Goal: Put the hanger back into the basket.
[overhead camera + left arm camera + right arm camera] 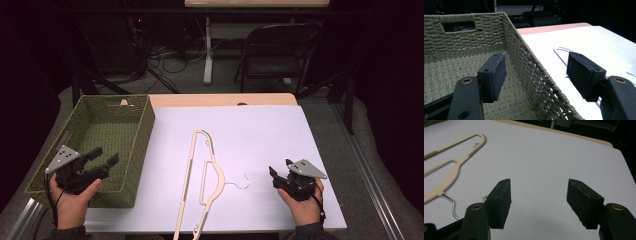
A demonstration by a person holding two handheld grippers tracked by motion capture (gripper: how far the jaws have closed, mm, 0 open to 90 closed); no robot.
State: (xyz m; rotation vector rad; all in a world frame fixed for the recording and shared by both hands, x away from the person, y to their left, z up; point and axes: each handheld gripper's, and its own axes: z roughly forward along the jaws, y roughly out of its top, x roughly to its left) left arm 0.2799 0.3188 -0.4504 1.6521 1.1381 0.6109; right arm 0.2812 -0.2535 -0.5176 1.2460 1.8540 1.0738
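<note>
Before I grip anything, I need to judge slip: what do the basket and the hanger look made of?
Basket: woven olive-green cord or rope, matte and rough, judging by its braided rim.
Hanger: cream body, smooth, probably plastic; its hook is thin shiny wire, likely metal.

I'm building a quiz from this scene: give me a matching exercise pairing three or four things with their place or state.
Things:
1. basket
2. hanger
3. left gripper
4. right gripper

Descriptions:
A. lies flat mid-table on the white sheet
B. open, beside the hanger's wire hook
C. green, woven, at the table's left side
D. open, held over the basket's near right rim

Pairs: 1-C, 2-A, 3-D, 4-B
</note>
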